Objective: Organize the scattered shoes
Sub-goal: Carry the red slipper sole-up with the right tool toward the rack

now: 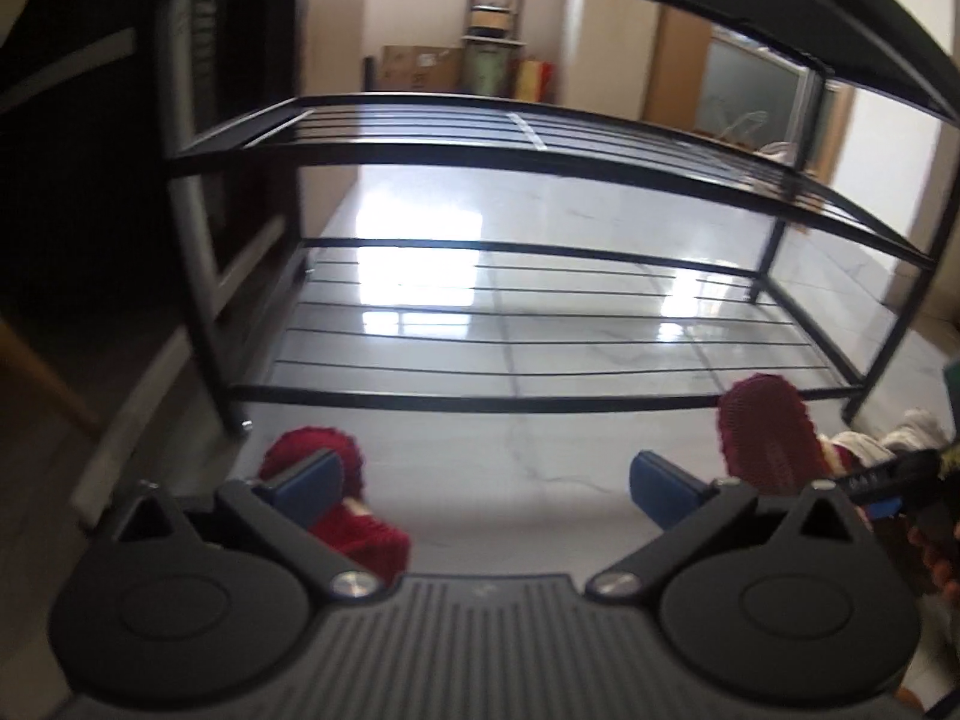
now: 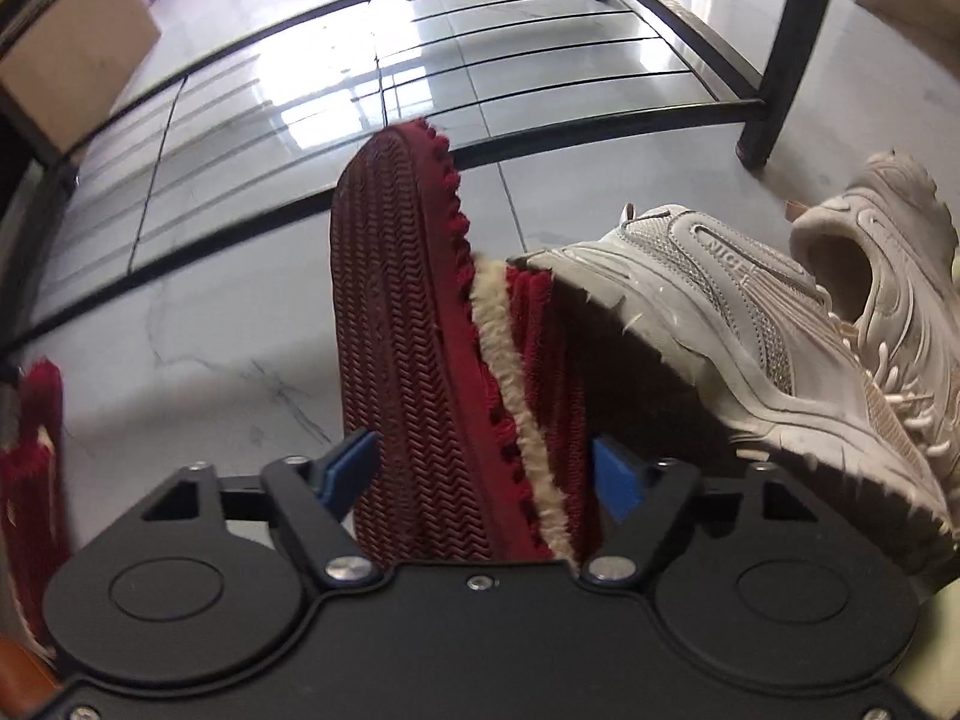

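A: Down at the left, on the pale tiled floor point(image 1: 540, 468), just in front of the black shoe rack point(image 1: 480, 402): loose red slipper point(image 1: 360, 522), lying flat, partly hidden behind one finger.

B: And the left claw point(image 1: 489, 480)?

A: Spread wide, blue pads point(image 1: 312, 480) far apart, only floor between them. Pointed toward the rack's lowest wire shelf.

B: Further right?

A: Upended red slipper point(image 2: 420, 330), tipped up on its edge. Ribbed sole facing left, fleece lining and knit upper facing right, toe toward the rack's bottom front bar.

B: Held?

A: Yes, near the heel, by the right claw point(image 2: 480, 474). Narrowed onto it, one pad against the sole, the other against the knit side.

B: Right of that?

A: Near sneaker point(image 2: 720, 324), pale grey, toe end propped on the upended slipper's upper, sole lifted off the floor at that end. Then the far sneaker point(image 2: 888, 276), same colour, just beside the first, opening turned this way. Behind both, a black rack leg point(image 2: 780, 60) standing on the tiles.
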{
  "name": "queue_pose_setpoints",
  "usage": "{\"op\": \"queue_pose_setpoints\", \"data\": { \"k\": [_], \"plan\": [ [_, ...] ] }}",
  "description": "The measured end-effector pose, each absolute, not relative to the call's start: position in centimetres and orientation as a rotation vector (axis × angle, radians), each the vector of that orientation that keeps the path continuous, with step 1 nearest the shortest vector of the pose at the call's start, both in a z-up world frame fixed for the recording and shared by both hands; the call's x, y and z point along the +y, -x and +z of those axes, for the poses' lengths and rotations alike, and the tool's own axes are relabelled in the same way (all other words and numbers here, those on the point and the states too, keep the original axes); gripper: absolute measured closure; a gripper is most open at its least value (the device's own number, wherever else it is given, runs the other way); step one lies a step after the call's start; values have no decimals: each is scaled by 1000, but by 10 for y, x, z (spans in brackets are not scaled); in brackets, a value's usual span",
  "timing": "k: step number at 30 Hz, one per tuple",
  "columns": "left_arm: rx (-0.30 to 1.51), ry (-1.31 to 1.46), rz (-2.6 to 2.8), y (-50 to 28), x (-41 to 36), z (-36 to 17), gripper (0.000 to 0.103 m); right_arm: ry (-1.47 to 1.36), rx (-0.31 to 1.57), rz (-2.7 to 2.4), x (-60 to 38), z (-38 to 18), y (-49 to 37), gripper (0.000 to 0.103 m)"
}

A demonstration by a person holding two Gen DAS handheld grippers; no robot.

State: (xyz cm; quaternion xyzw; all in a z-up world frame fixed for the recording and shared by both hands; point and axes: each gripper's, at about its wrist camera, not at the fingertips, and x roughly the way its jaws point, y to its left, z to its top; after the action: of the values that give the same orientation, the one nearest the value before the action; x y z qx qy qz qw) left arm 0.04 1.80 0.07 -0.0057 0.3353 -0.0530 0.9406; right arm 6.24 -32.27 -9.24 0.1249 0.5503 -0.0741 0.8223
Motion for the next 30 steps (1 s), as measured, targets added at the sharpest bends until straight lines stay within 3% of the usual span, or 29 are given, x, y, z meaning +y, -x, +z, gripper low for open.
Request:
{"op": "queue_pose_setpoints", "data": {
  "k": [6,9,13,20,30],
  "plan": [
    [678,-1,-68,2,19,2,1,-253,1179,-145,-322,-96,-61,31],
    [683,-18,-66,1,17,3,1,-207,1171,-136,-318,-96,-61,42],
    [693,-34,-66,-1,16,3,1,-219,1166,-97,-316,-92,-59,50],
    [703,-35,-62,-3,19,4,1,-293,1178,-35,-319,-89,-57,55],
    [718,-13,-38,-4,22,4,1,-176,1130,124,-285,-73,-54,60]
  ]
}}
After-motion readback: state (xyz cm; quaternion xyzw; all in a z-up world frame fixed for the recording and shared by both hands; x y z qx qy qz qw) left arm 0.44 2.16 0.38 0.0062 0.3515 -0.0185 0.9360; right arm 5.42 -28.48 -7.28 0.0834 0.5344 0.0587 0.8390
